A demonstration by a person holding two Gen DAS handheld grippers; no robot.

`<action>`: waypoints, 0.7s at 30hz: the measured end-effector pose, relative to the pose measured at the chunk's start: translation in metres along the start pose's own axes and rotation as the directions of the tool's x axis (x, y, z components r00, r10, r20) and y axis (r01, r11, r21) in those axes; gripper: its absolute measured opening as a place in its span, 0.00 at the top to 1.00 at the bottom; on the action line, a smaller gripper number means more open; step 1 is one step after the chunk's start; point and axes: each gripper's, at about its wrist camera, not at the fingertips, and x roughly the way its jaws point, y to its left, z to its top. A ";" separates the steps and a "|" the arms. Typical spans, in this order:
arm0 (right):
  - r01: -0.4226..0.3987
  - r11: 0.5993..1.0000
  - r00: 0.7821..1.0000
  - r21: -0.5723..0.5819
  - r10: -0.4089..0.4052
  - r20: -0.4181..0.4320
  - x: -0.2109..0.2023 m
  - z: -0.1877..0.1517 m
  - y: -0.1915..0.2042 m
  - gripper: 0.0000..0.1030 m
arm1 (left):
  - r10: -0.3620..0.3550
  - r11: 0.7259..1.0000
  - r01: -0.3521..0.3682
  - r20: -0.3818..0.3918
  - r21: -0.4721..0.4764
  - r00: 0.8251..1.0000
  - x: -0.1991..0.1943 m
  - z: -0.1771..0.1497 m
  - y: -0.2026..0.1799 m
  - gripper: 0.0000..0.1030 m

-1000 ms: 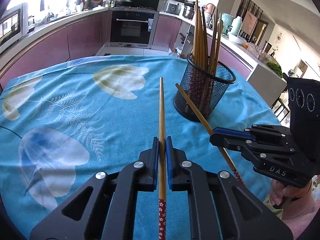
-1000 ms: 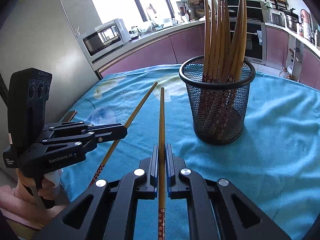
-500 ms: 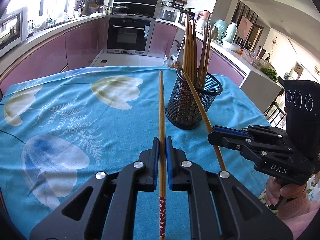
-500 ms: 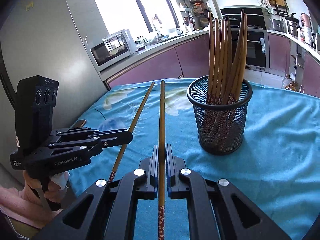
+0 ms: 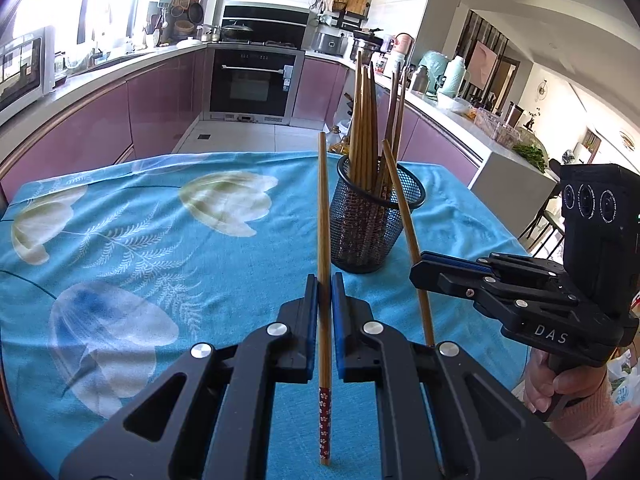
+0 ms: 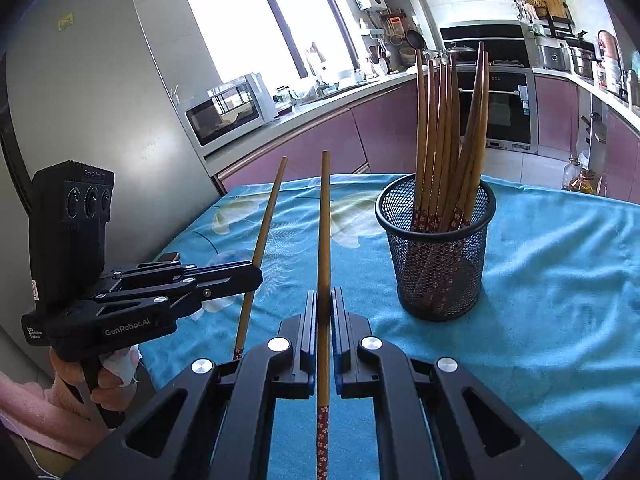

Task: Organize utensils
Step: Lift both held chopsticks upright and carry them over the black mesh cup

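Left hand-held gripper (image 5: pixel 325 280): clamped shut on one wooden chopstick (image 5: pixel 322 216), narrow end pointing forward, red flower-patterned end trailing behind the pads.
Right hand-held gripper (image 6: pixel 325 296): likewise closed on a second chopstick (image 6: pixel 323 240), same orientation.
Both held above the counter (image 5: pixel 120 240), covered with a blue cloth bearing pale tulip and fern prints.
Black mesh holder (image 6: pixel 436 248): upright on the cloth, ahead and to the right in the right wrist view, ahead in the left wrist view just right of the held stick; filled with upright chopsticks (image 6: pixel 440 128), patterned ends down.
In the left wrist view, right gripper's stick crossing in front of the holder rim; contact cannot be told.
Behind: microwave (image 6: pixel 230 114) on the kitchen worktop, built-in oven (image 5: pixel 250 84), purple cabinet fronts (image 5: pixel 100 120), tall grey refrigerator (image 6: pixel 100 100).
Legible marking: "GenRobot.AI" on the left unit's body; "DAS" on the right unit's body. Small white lettering beside "GenRobot.AI" too small to read.
Pink sleeve (image 6: pixel 24 404) visible below the left unit.
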 end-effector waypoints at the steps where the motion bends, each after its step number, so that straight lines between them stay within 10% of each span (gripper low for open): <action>1: 0.000 1.000 1.000 0.000 0.000 0.004 -0.001 0.001 0.000 0.95 | -0.001 1.000 0.001 0.002 0.001 1.000 -0.001 0.000 -0.001 0.93; 21: 0.008 1.000 0.997 0.012 -0.009 0.079 -0.021 0.014 -0.012 0.95 | -0.031 0.999 0.030 0.050 0.017 0.998 -0.020 0.013 -0.011 0.93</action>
